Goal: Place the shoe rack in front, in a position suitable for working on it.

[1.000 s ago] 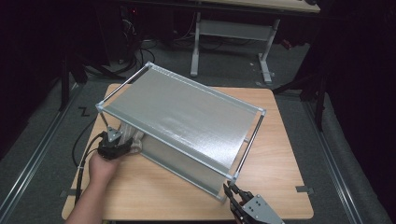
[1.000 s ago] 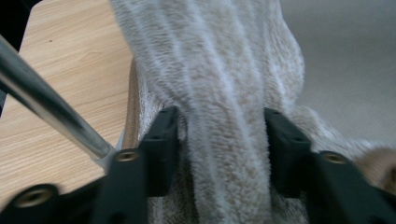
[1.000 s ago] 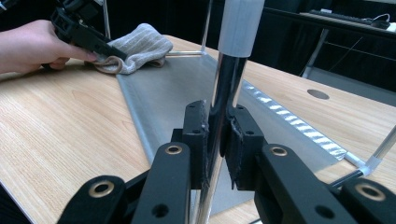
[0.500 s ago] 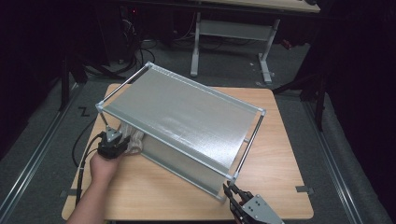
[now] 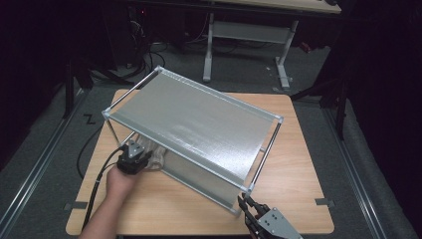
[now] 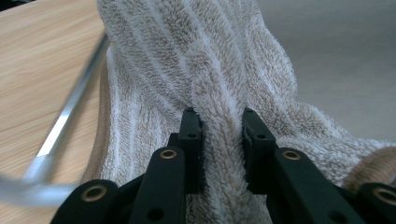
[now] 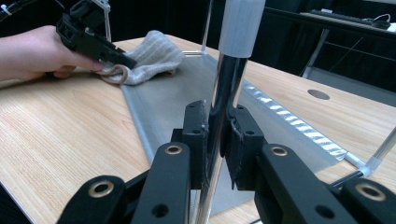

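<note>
Left gripper [image 6: 219, 140] has just closed, pinching beige striped terry towel [image 6: 210, 70] (one fold only); may slip. Right gripper [image 7: 215, 135] clamps chrome upright post [image 7: 224, 93] of grey two-tier metal shelf [image 5: 199, 119]; a jerk could tip it.

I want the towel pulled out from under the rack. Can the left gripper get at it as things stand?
Probably yes: the left gripper has just closed on a fold of the towel at the rack's open side, nothing between them.

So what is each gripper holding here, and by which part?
The left gripper has just closed on a raised fold of the towel. The right gripper clamps the rack's upright corner post.
</note>
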